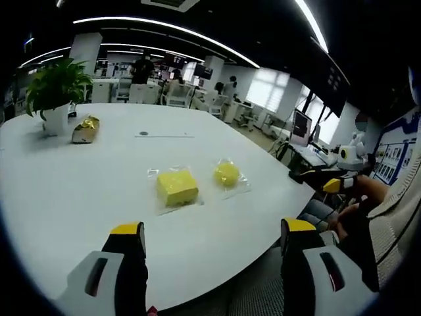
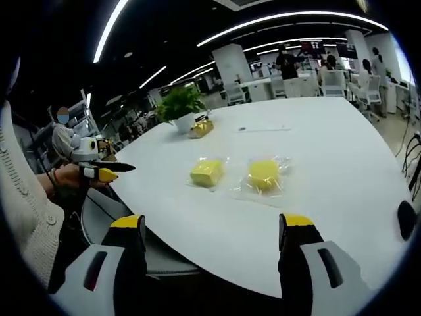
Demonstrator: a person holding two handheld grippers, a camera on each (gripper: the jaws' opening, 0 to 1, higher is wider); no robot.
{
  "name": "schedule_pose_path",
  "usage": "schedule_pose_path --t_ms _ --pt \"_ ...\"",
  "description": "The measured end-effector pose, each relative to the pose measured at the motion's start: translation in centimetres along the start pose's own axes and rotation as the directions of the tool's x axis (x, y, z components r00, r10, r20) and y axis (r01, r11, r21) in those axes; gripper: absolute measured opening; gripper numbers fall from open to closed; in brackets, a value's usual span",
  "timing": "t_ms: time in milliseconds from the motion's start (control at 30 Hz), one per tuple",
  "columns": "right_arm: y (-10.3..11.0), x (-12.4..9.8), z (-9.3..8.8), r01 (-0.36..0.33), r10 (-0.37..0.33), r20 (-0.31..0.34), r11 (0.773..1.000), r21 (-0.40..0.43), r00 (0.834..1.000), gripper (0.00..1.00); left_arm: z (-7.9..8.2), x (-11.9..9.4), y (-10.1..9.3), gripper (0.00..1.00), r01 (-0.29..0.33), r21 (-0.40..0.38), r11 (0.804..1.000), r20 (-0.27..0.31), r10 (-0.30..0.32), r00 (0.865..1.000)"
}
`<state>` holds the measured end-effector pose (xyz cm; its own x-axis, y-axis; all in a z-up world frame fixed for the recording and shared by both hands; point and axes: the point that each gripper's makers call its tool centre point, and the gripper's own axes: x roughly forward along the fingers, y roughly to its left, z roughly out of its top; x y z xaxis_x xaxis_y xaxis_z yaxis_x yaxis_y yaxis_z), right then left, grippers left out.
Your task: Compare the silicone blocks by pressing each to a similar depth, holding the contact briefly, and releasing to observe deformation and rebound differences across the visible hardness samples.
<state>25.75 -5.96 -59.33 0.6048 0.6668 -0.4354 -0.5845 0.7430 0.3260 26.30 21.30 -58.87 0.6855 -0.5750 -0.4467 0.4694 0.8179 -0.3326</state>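
Both claws, the left gripper [image 1: 212, 238] and right gripper [image 2: 213, 232], hang spread apart and empty off the white table's [image 1: 66, 191] near edge. Ahead lie the bagged square block [image 1: 177, 187] and round block [image 1: 226, 174], near each other. They look soft and light, their plastic likely slippery; press squarely on top at the centre.

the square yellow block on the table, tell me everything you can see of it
The square yellow block is a flat-topped, squarish slab of bright yellow, soft-looking material, sealed in a clear, crinkly plastic bag whose edges spread around it. It lies flat on the white table near the person's edge, apart from the rounder yellow block in its own bag. Nothing presses on it: the left tongs and the right tongs are both open, short of it. No dent shows.
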Motion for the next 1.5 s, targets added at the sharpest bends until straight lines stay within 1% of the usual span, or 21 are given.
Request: schedule_pose_path --t_ms 300,500,733,1167,1500 --pt "-0.28 -0.20 0.24 0.012 -0.012 0.003 1.000 -0.004 1.000 0.78 0.15 -0.11 0.12 0.84 0.009 -0.010 1.000 0.004 -0.009 1.000" --pt "-0.17 -0.26 0.24 0.008 -0.008 0.003 1.000 -0.006 1.000 0.77 0.20 -0.16 0.14 0.84 0.010 -0.016 1.000 0.009 -0.010 1.000" --pt "-0.12 -0.39 -0.20 0.010 -0.010 -0.009 1.000 -0.010 1.000 0.76 -0.12 -0.13 0.11 0.84 0.011 -0.021 1.000 0.002 -0.011 1.000" --pt "-0.34 -0.34 0.00 0.017 -0.017 -0.006 1.000 -0.013 1.000 0.77 -0.19 -0.02 0.15 0.84 0.017 -0.014 1.000 -0.007 -0.017 1.000" --pt "-0.94 -0.44 0.01 0.033 -0.033 0.000 0.999 -0.002 0.999 0.76 -0.40 0.09 0.52 0.84 0.014 -0.023 1.000 -0.014 -0.015 1.000"
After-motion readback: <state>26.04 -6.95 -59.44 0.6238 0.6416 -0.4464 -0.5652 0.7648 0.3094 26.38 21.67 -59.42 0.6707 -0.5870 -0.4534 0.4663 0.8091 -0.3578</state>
